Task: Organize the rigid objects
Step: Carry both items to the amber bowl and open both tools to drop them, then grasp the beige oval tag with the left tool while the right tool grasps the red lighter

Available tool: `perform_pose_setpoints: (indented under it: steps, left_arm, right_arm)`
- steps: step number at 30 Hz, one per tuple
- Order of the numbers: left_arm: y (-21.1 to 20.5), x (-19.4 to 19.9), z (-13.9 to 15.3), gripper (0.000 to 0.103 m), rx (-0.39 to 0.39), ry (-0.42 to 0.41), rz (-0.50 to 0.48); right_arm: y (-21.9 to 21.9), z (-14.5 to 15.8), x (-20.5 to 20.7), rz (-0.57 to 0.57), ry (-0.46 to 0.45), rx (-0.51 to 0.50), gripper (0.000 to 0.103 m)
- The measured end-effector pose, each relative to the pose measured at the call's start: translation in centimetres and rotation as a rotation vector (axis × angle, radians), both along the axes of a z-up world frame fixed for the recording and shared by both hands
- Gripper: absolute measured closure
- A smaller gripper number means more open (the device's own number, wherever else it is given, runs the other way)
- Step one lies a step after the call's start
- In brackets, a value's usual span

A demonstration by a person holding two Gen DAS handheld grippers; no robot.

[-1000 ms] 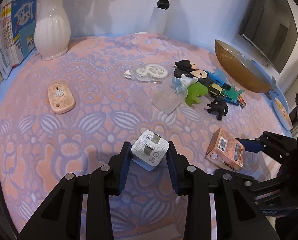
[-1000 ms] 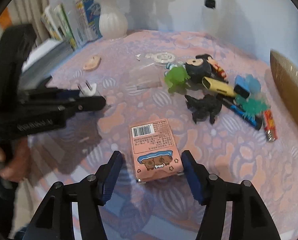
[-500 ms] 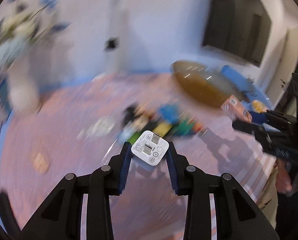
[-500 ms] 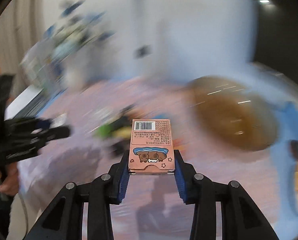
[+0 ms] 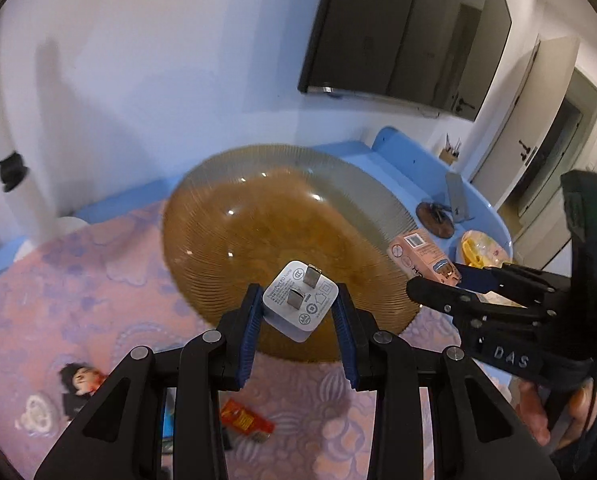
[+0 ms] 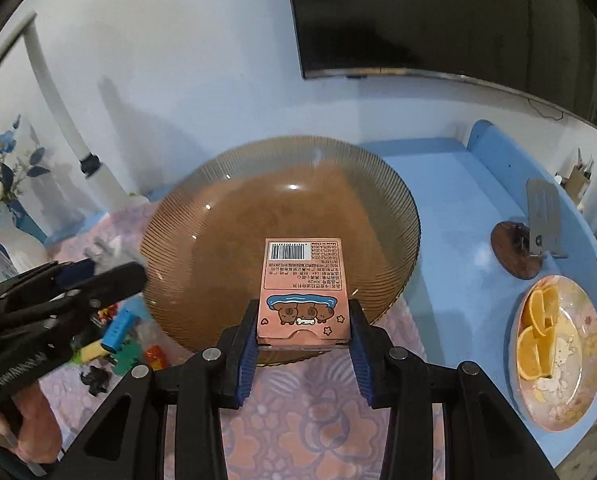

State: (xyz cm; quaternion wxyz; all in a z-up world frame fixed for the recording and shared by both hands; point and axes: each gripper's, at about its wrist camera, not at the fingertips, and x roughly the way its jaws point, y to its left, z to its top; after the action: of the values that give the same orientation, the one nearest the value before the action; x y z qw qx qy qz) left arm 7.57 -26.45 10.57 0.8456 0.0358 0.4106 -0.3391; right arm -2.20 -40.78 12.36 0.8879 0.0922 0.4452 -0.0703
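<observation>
While the left wrist view looks along the left tongs, their blue pads are clenched on a white plug adapter, prongs facing up toward the camera, so the flat sides give the pads a square seat. The adapter hangs above the near rim of a large amber glass bowl, which sits on the desk toward its far edge, where the patterned cloth ends. The hold looks set for a drop into the bowl. At the right, the right tongs carry a pink card box over the bowl's right rim.

In the right wrist view, those tongs grasp the box by its long sides, barcode end forward, above the bowl's near rim. Loose toys lie on the cloth at the left. A plate of orange slices rests near the desk's right edge, apart from the sorting.
</observation>
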Motion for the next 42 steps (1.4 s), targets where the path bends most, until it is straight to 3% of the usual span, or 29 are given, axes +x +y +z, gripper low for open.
perform_pose_setpoints:
  steps: [4, 5, 6, 8, 15, 20, 23, 27, 31, 35, 37, 42]
  left_arm:
    - [-1.4, 0.5, -1.1, 0.069, 0.004, 0.017, 0.004]
    - [-1.6, 0.7, -1.1, 0.056, 0.005, 0.011, 0.006]
    - [-1.4, 0.8, -1.1, 0.035, 0.010, 0.013, 0.013]
    - [-0.2, 1.0, -0.7, 0.025, -0.005, 0.006, 0.063]
    - [8.4, -1.5, 3.5, 0.025, -0.107, -0.060, 0.189]
    - [15.1, -5.5, 6.2, 0.025, -0.118, -0.148, 0.317]
    - [18.8, -7.8, 6.2, 0.025, -0.107, -0.178, 0.402]
    - [23.0, -9.6, 2.7, 0.025, -0.049, -0.145, 0.521]
    - [27.1, -10.2, -3.8, 0.025, 0.049, -0.084, 0.623]
    - [30.8, -11.4, -6.9, 0.025, -0.092, -0.037, 0.688]
    - [31.7, -11.5, -7.7, 0.025, -0.048, -0.040, 0.732]
    - [32.4, -11.2, -8.3, 0.025, -0.080, -0.012, 0.796]
  right_arm:
    - [0.5, -0.8, 1.0, 0.022, 0.030, -0.058, 0.060]
    - [0.4, -0.8, 1.2, 0.028, 0.031, -0.070, 0.055]
    - [0.4, -0.7, 1.2, 0.017, 0.021, -0.097, 0.044]
    - [0.1, -0.4, 0.7, -0.011, 0.001, -0.132, 0.044]
    - [0.1, 2.1, -2.5, -0.016, -0.078, -0.092, 0.044]
    - [3.5, 3.8, -4.5, 0.087, -0.140, -0.001, 0.044]
    - [6.5, 3.7, -5.4, 0.158, -0.155, 0.015, 0.044]
    - [10.4, 1.0, -5.9, 0.238, -0.147, 0.048, 0.043]
    - [13.2, -4.5, -5.4, 0.285, -0.135, 0.073, 0.043]
    - [13.9, -7.8, -4.7, 0.279, -0.098, 0.092, 0.043]
    - [14.0, -8.7, -4.4, 0.263, -0.068, 0.064, 0.043]
    - [14.0, -8.9, -4.2, 0.261, -0.063, 0.072, 0.043]
